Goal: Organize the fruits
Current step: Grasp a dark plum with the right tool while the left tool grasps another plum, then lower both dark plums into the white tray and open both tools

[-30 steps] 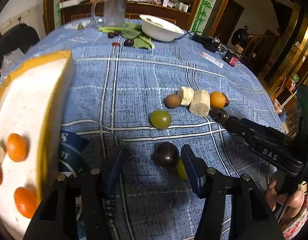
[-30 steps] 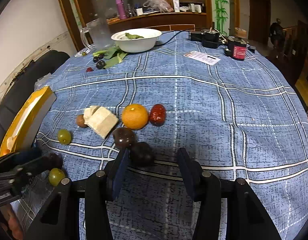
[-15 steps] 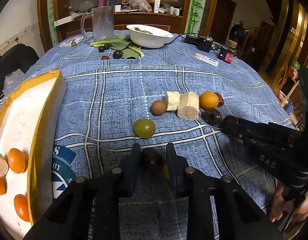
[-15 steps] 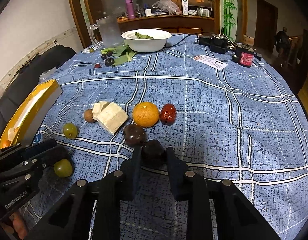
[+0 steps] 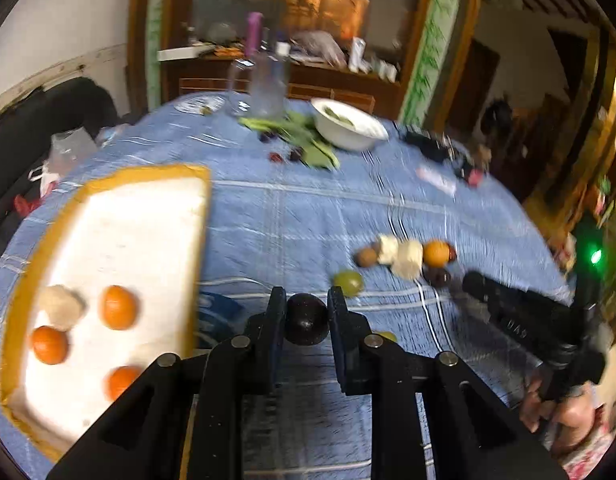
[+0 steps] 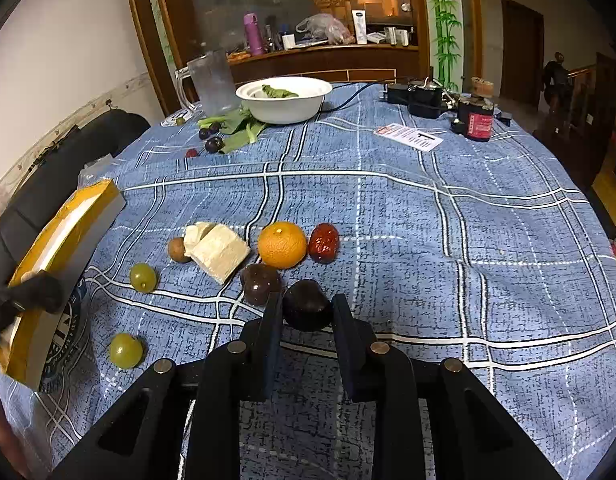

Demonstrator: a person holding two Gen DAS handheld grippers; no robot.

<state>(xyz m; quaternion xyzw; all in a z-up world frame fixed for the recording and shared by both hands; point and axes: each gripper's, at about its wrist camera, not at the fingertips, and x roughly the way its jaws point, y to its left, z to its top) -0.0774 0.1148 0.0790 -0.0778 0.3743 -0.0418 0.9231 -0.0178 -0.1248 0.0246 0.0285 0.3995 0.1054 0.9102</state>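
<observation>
My left gripper (image 5: pixel 307 316) is shut on a dark plum (image 5: pixel 307 325) and holds it above the cloth, right of the yellow-rimmed white tray (image 5: pixel 128 236), which holds three oranges (image 5: pixel 118 307) and a pale chunk (image 5: pixel 62 307). My right gripper (image 6: pixel 307 312) is shut on another dark plum (image 6: pixel 307 305) on the blue checked tablecloth. Beside it lie a third plum (image 6: pixel 261 283), an orange (image 6: pixel 282 245), a red date (image 6: pixel 324 242), pale cut chunks (image 6: pixel 218 251), a brown fruit (image 6: pixel 177 249) and two green grapes (image 6: pixel 143 277) (image 6: pixel 125 350).
At the far side stand a white bowl (image 6: pixel 284 98), a glass mug (image 6: pixel 212 82), green leaves with small dark fruits (image 6: pixel 214 144), black devices (image 6: pixel 422 98), a red-labelled can (image 6: pixel 476 120) and a card (image 6: pixel 408 137). The left gripper's tip (image 6: pixel 32 294) shows near the tray (image 6: pixel 68 232).
My left gripper closed on a plum and lifted it, swinging left toward the tray. My right gripper closed on the other plum, which stays on the cloth.
</observation>
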